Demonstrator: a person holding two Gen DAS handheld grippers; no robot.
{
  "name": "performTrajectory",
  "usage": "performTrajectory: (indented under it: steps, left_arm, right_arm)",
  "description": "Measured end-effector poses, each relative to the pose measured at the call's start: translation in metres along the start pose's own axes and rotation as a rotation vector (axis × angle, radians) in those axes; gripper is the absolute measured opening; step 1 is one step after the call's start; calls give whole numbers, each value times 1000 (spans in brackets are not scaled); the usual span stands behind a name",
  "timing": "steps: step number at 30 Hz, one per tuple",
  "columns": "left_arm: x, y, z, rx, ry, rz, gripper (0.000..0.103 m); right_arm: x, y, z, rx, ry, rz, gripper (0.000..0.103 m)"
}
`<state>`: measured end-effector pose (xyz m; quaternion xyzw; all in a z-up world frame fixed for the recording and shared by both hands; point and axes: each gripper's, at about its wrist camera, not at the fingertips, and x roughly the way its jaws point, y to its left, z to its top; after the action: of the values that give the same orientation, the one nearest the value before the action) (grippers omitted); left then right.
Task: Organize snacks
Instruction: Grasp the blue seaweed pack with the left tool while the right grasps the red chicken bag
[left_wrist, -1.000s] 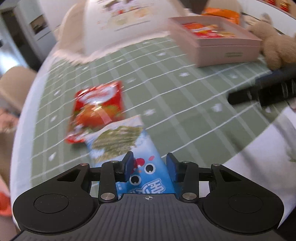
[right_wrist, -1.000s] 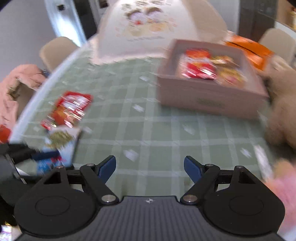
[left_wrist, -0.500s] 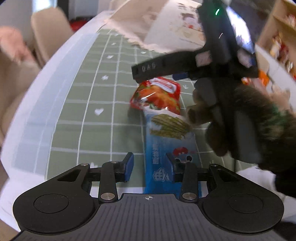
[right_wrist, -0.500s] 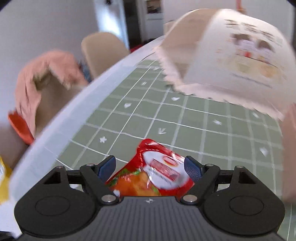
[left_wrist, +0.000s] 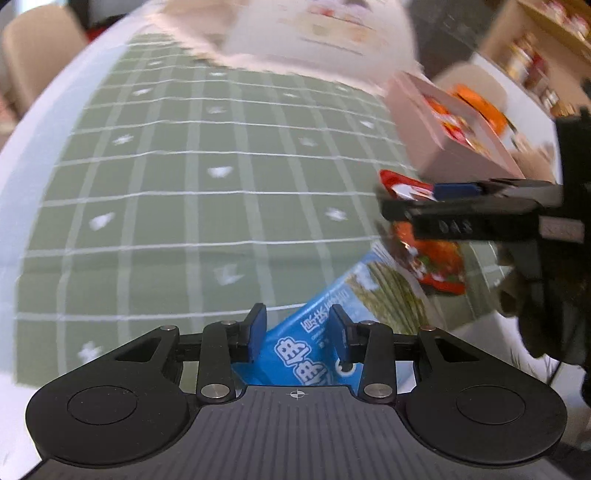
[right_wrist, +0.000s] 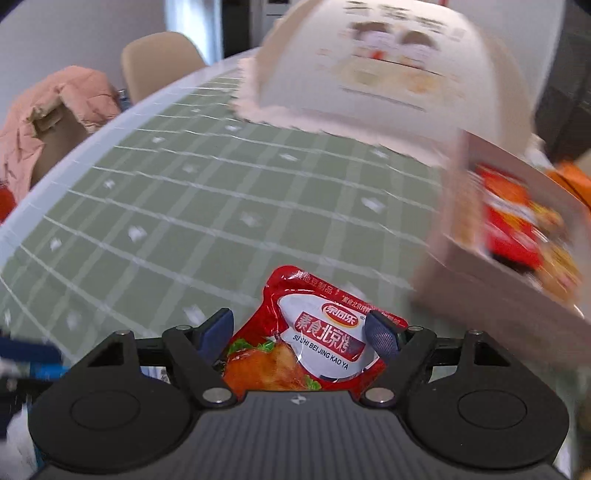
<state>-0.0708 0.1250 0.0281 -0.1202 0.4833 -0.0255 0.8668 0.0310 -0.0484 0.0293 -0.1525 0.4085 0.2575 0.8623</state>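
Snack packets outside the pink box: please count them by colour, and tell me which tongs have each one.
Blue packet: 1, between the fingers of the left tongs.
Red packet: 1, between the fingers of the right tongs.
Total: 2.
The packets inside the pink box are too blurred to count.

The table (left_wrist: 192, 206) has a green cloth with a white grid and small white marks. Between the left fingers (left_wrist: 258, 325) is a blue packet (left_wrist: 306, 354) with white letters; between the right fingers (right_wrist: 380, 336), a red packet (right_wrist: 314, 343). The box (right_wrist: 491, 291) is pink.
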Motion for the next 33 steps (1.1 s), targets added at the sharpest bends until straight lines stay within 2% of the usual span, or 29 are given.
performTrajectory:
  steps: [3,5,7,9,11,13,14,17,18,19,23,29,31,33]
  left_arm:
    - [9,-18,3,47,7,31,44]
    - [11,-26,7,49,8,42,44]
    - [12,-30,10,58,9,56,43]
    - [11,-35,10,63,12,65,42]
    - [13,-36,13,59,15,67,42]
    - [13,-35,16,46,14,62,42]
    - [12,-32,18,37,10,56,41]
    - [-1,-33,19,66,-27,25,41]
    - [-6,-37,19,103,-33,9,41]
    - [-9,-42,18,144,-33,-1,41]
    - [-11,-80,4,363,-13,-10,41]
    - [23,-134,-27,752,80,81,47]
    - [30,-137,-30,800,46,142,48]
    - [36,-131,-16,727,36,189,48]
  right_arm:
    - [-15,-19,-27,-24,-11,-114,78]
    - [-30,-31,-38,-5,-20,-123,77]
    - [-54,-39,-47,22,-41,-24,77]
    - [-72,-34,-53,15,-35,143,78]
    - [-78,-21,-58,-47,-3,270,78]
    - [-77,-1,-62,-142,28,335,78]
    - [-74,8,-65,-188,35,330,78]
    - [-56,17,-61,-250,22,162,78]
    - [-49,12,-55,-216,9,106,78]
    - [-47,5,-52,-172,2,86,78]
    - [-58,-25,-44,-40,-31,63,78]
    - [-74,-59,-68,77,5,32,78]
    - [-73,-66,-78,115,17,18,78]
    - [-72,-71,-84,155,29,8,78]
